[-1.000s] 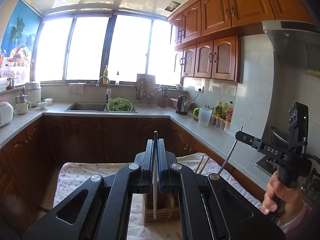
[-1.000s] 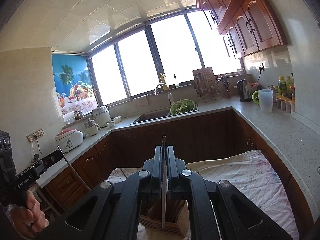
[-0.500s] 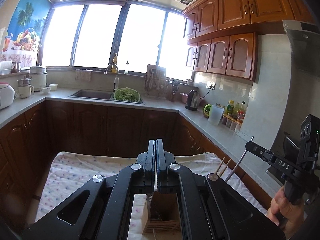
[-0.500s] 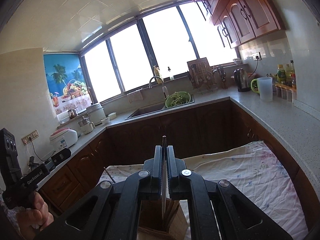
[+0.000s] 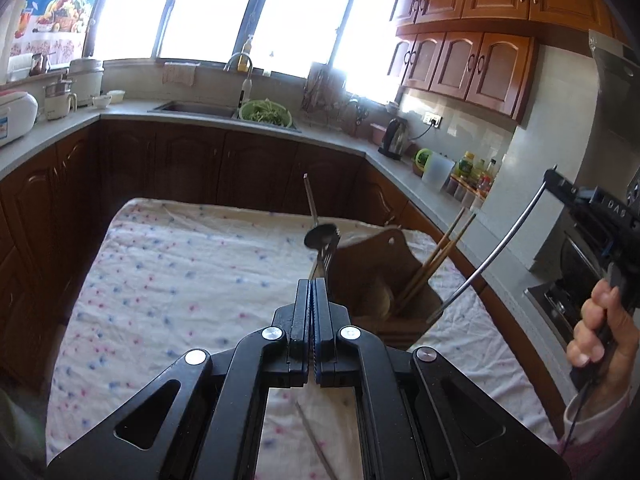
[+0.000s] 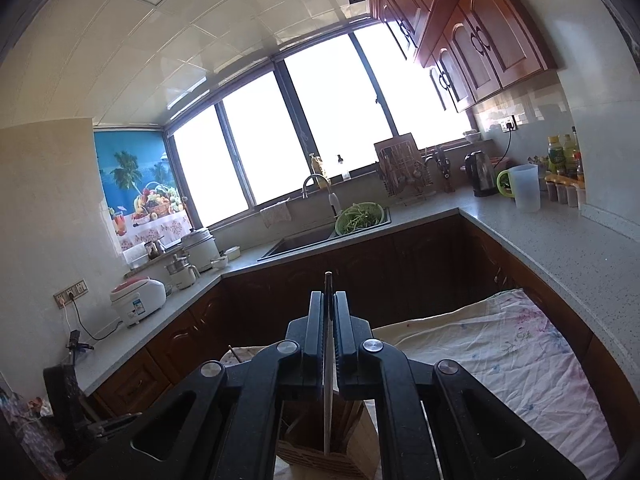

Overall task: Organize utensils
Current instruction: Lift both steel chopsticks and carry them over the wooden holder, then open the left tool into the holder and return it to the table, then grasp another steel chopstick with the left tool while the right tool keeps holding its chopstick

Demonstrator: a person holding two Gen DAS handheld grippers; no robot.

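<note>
Cloth-covered table (image 5: 168, 280) lies mostly bare beside wooden holder (image 5: 372, 276) (near right edge); left gripper (image 5: 312, 292) closed empty, right gripper (image 6: 329, 320) pinching a utensil (image 6: 328, 380).

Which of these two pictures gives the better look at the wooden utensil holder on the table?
The left wrist view. There the wooden utensil holder shows its shaped back, with chopsticks leaning out and a fork beside it. In the right wrist view only its lower front peeks out beneath the tool, mostly blocked.

"DAS" stands in white letters on the right tongs (image 5: 554, 176)
</note>
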